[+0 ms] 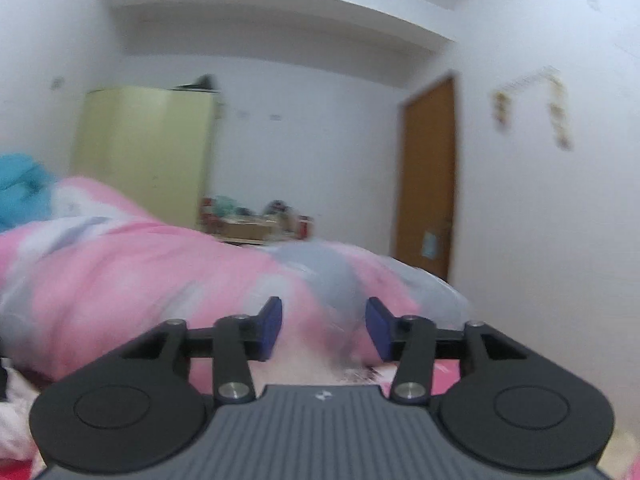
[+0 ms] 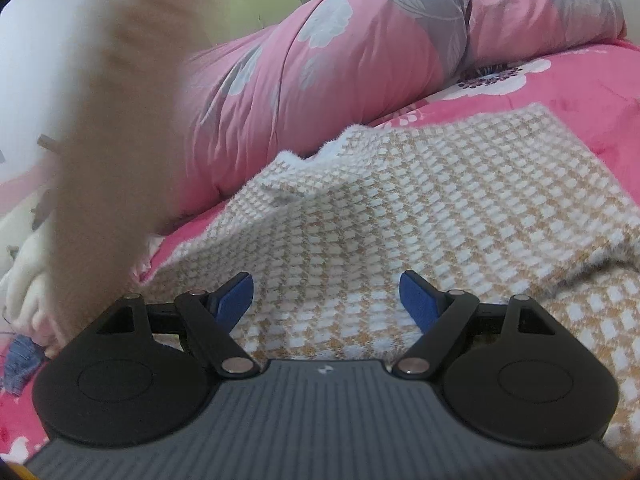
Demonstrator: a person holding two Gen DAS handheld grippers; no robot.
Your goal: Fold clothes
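Observation:
A knitted garment (image 2: 432,200) checked in tan and white lies spread on the pink floral bedsheet (image 2: 580,80) in the right wrist view. My right gripper (image 2: 327,300) hovers just above its near part, open, with nothing between the blue pads (image 2: 416,300). A blurred tan piece of cloth (image 2: 116,120) hangs close to the lens at the left. My left gripper (image 1: 323,328) is open and raised, pointing across a rolled pink and grey duvet (image 1: 160,272) toward the room. The checked garment does not show in the left wrist view.
The rolled pink and grey duvet (image 2: 340,64) lies along the far side of the garment. A yellow-green wardrobe (image 1: 144,152), a brown door (image 1: 428,176) and a cluttered low table (image 1: 256,220) stand beyond the bed. Blue cloth (image 1: 20,188) sits at far left.

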